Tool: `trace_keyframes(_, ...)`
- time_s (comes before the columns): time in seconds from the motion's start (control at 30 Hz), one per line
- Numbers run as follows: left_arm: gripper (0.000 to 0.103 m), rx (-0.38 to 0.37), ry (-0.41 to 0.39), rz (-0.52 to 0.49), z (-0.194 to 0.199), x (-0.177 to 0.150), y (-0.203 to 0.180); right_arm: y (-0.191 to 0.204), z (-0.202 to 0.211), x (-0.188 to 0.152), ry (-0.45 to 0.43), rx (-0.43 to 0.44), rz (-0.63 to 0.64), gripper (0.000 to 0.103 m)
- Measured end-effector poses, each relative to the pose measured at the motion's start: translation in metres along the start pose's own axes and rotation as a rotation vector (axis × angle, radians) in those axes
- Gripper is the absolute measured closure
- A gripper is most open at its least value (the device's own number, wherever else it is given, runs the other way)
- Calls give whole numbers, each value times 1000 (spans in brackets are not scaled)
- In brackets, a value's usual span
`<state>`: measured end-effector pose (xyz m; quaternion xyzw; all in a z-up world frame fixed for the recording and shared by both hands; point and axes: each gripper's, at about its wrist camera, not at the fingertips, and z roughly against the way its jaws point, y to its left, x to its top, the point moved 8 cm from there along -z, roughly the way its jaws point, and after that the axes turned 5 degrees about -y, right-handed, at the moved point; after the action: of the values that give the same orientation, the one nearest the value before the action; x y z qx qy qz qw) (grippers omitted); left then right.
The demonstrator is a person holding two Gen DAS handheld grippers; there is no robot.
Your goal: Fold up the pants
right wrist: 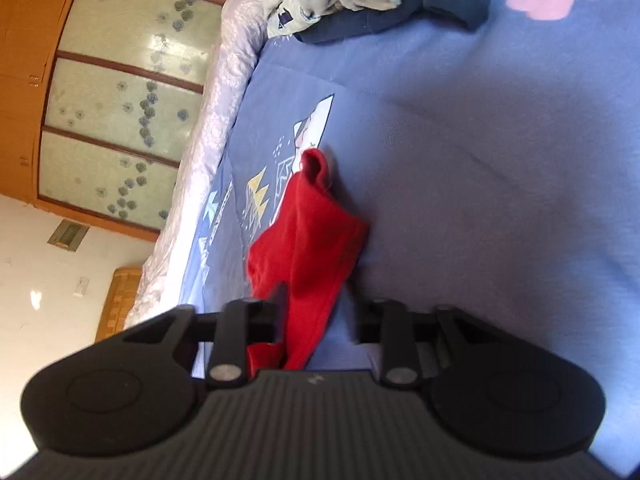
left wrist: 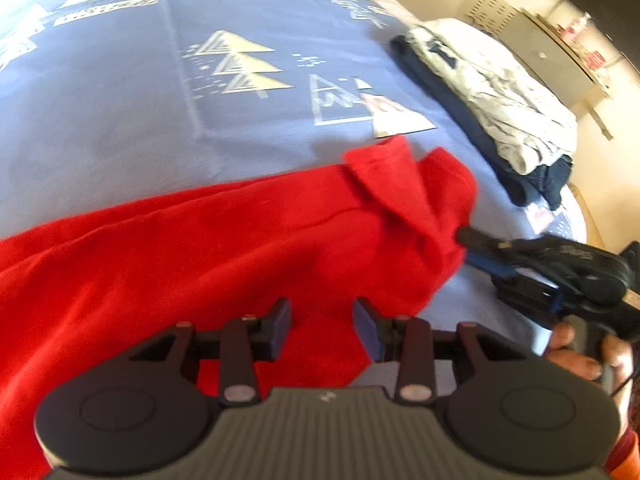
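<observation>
Pants [left wrist: 192,264], bright red, lie spread on the blue patterned bedspread [left wrist: 120,120], their long axis running from the lower left of the left wrist view up toward the right. At that far right end the cloth bunches into a raised, folded-over corner, and the right gripper [left wrist: 466,236] has its tips buried in it, closed on the fabric. The left gripper [left wrist: 322,326] hangs over the near edge of the pants with its jaws partly apart; red cloth shows in the gap, but I cannot tell whether the pads press on it. A pile of grey and navy clothes [left wrist: 492,100] sits well apart by the bed's edge.

From the right wrist view, the pants [right wrist: 308,240] rise out of the right gripper [right wrist: 320,320] as a lifted red flap, pinched at the tips, stretching away along the bed. The right hand is plainly nearer this end, so a fold would likely carry that corner back along the garment toward the left gripper.
</observation>
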<state>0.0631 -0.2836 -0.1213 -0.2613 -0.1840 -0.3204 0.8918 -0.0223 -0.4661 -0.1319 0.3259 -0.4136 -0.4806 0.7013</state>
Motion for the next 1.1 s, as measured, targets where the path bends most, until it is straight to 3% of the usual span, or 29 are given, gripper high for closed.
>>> trace_keyframes(0.07, 69, -19, -4, -9, -5, 8, -13, 10, 6, 4, -81, 15, 36, 95)
trace_keyframes(0.13, 69, -38, -19, -21, -11, 20, -25, 31, 20, 2, -164, 53, 157, 96)
trace_keyframes(0.2, 68, -58, -19, -20, -22, 32, -36, 48, 34, -6, -253, 3, 350, 98)
trace_keyframes(0.27, 68, -93, -2, 5, -36, 42, -45, 48, 48, -14, -297, -51, 437, 98)
trace_keyframes(0.4, 68, -154, 27, 24, -63, 51, -73, 19, 63, -16, -288, -100, 382, 96)
trace_keyframes(0.43, 68, -170, 32, 9, -68, 51, -85, 13, 60, -12, -274, -113, 365, 96)
trace_keyframes(0.5, 67, -209, 48, -39, -73, 47, -111, 3, 65, 2, -325, -140, 283, 94)
trace_keyframes(0.57, 64, -200, 40, -111, -71, 42, -129, -7, 71, 12, -355, -133, 188, 94)
trace_keyframes(0.63, 65, -255, 28, -126, -56, 39, -135, -15, 77, 16, -345, -118, 153, 94)
trace_keyframes(0.73, 63, -266, -17, -109, -21, 33, -115, -12, 73, 12, -295, -79, 142, 81)
trace_keyframes(0.8, 62, -242, -39, -83, 5, 24, -88, -6, 67, 3, -258, -48, 118, 61)
trace_keyframes(0.9, 62, -177, -62, 5, 39, 9, -36, 3, 51, -12, -200, -23, 65, 58)
trace_keyframes(1.0, 62, -98, -93, 127, 66, -11, 20, 3, 30, -20, -183, -137, 42, 56)
trace_keyframes(1.1, 62, -54, -120, 275, 84, -25, 69, 13, 14, -17, -226, -187, 57, 57)
